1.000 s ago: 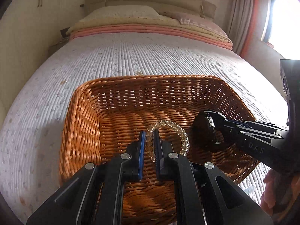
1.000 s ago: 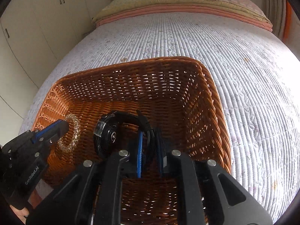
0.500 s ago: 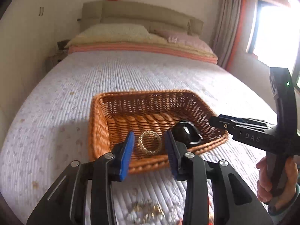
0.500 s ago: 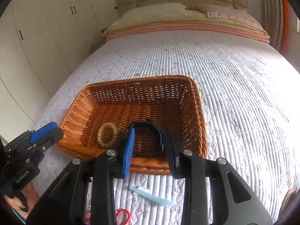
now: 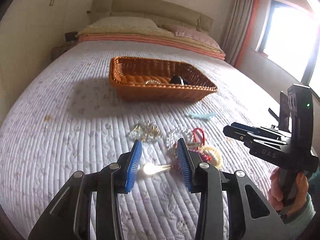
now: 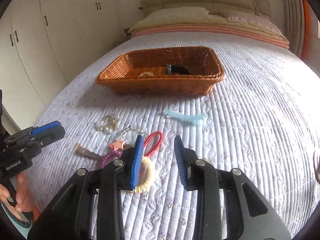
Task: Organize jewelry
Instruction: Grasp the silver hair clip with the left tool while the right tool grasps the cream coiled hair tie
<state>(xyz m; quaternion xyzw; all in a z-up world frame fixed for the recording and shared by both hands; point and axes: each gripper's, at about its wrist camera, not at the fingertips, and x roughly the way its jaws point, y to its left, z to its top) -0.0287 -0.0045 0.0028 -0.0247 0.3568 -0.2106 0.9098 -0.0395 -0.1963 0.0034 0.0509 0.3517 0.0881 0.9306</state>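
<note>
An orange wicker basket sits on the bed and holds a clear bead bracelet and a black watch. Loose pieces lie on the quilt in front: a gold and crystal tangle, a red hair tie, a cream coil tie, a pale blue clip, a pink comb clip and a purple coil. My left gripper is open and empty above them. My right gripper is open and empty too.
The bed's quilt stretches left and right of the basket. Pillows and folded blankets lie at the head. White wardrobes stand at the left, a bright window at the right.
Both grippers let go of the bracelet and the watch in the basket, opened, and drew back toward the loose pieces on the quilt.
</note>
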